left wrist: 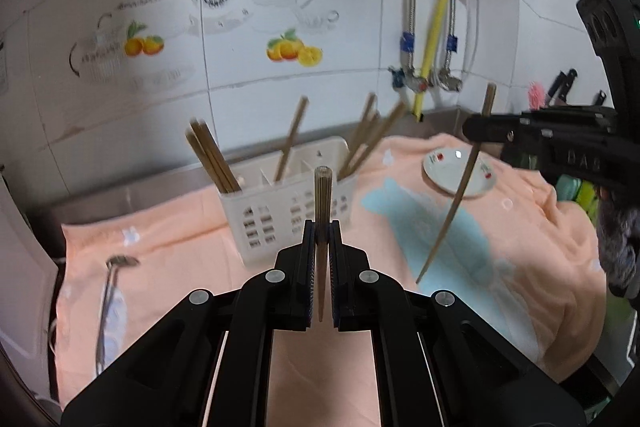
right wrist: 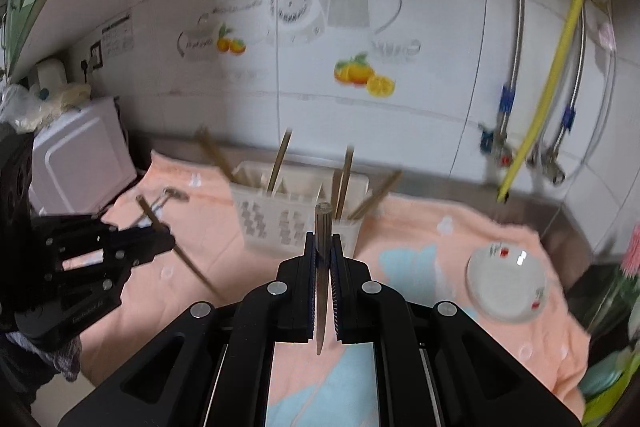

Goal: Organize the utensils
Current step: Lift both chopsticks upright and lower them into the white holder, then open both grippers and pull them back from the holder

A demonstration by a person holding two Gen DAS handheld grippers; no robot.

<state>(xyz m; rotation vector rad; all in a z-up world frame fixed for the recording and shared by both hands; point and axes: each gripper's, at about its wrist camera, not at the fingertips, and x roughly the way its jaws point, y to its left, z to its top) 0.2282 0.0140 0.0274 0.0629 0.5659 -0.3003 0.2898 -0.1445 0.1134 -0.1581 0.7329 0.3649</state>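
- The black two-finger left gripper point(left wrist: 320, 239) is clamped on a slim brown wooden chopstick point(left wrist: 322, 211), which runs lengthwise between the pads with its ridged blunt end pointing away from the camera
- From the right wrist view the same left gripper point(right wrist: 170, 241) sits at the left edge, the chopstick crossing it on a slant above the cloth
- The black two-finger right gripper point(right wrist: 323, 251) is pinched narrow on a second thin chopstick point(right wrist: 322, 267), greyish brown, lying along the fingers with its blunt end forward
- In the left wrist view this right gripper point(left wrist: 474, 131) reaches in from the right, its chopstick hanging slanted downward in front of the small dish
- A white perforated plastic utensil basket point(left wrist: 280, 215) stands on a peach-coloured towel with a pale blue patch point(left wrist: 180, 235), near the tiled wall
- Several more brown chopsticks point(left wrist: 212, 159) lean upright in the basket's compartments, some at the left end, one near the middle, others at the right end
- A small white ceramic dish with red marks point(left wrist: 444, 167) rests on the towel to the right of the basket, well apart from it
- A metal ladle-like utensil point(left wrist: 110, 291) lies flat on the towel left of the basket
- Both held chopsticks are off the towel, in front of the basket and not in it
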